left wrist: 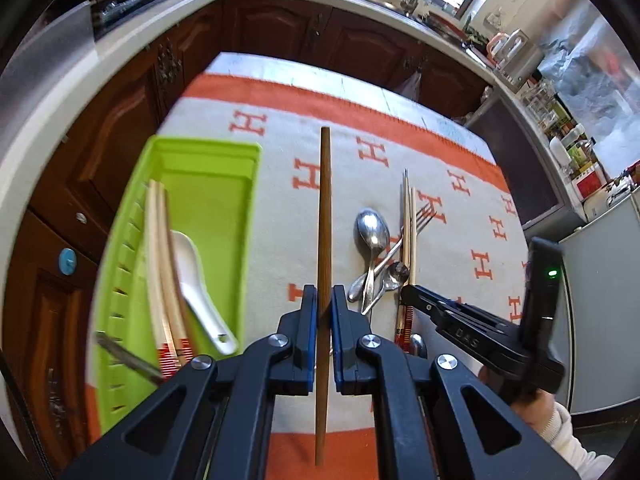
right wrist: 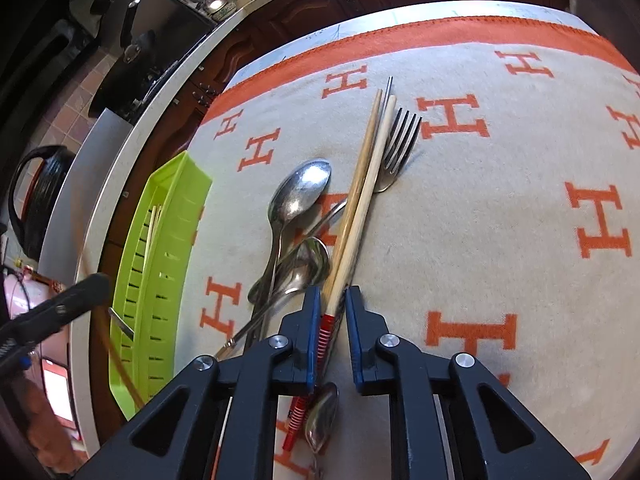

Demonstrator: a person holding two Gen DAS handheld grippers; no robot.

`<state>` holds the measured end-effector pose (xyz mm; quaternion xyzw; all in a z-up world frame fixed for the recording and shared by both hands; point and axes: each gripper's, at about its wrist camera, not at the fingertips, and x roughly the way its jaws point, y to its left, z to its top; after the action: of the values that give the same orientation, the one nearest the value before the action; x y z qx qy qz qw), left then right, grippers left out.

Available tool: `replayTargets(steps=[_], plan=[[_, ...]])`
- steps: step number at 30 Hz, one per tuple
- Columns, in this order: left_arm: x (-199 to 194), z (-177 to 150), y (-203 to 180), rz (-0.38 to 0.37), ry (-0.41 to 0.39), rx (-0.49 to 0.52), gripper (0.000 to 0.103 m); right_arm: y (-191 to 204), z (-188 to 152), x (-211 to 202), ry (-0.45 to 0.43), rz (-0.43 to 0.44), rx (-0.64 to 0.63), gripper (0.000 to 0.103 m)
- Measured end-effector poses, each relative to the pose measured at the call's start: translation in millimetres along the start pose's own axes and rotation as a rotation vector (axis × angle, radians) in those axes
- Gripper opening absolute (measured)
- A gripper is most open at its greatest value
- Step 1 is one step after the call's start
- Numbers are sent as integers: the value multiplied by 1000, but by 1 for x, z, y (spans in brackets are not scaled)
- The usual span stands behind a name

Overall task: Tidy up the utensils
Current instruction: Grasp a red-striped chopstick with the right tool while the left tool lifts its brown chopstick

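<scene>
My left gripper (left wrist: 323, 296) is shut on a brown wooden chopstick (left wrist: 325, 208), held above the cloth and pointing away from me. To its left, the green tray (left wrist: 224, 168) holds pale chopsticks with red ends (left wrist: 160, 264), a white ceramic spoon (left wrist: 196, 276) and a metal utensil. My right gripper (right wrist: 334, 300) straddles a pair of pale chopsticks (right wrist: 368, 168) lying on the utensil pile. Their red-striped ends rest against the left pad, with a narrow gap at the right pad. A large spoon (right wrist: 304, 188), a smaller spoon (right wrist: 312, 256) and a fork (right wrist: 400, 140) lie alongside.
The table wears a cream cloth with orange H marks (right wrist: 520, 220) and an orange border. Another spoon (right wrist: 322, 416) lies under my right gripper. Dark wooden cabinets (left wrist: 280, 28) and a pale counter ring the table. A black pot (right wrist: 40, 196) stands beyond the tray.
</scene>
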<state>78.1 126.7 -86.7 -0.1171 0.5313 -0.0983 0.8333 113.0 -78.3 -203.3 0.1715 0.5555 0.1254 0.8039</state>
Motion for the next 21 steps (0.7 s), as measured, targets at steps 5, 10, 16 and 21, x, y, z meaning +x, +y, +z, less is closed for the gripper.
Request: replayTargets(steps=[5,10,16,21], plan=[[-47,10,12,15,-80,-2,4,-6,0,-2,-10,19,52,7],[-82,12,17,32,-148,9,4,-10,-2,-14,-27,43,89,5],[-108,3,21,37,-181,15,4,-7,-5,-41,-72,74,107,5],[-126,-5,28,66,-211,13,4,3,-10,-64,-95,109,97,5]])
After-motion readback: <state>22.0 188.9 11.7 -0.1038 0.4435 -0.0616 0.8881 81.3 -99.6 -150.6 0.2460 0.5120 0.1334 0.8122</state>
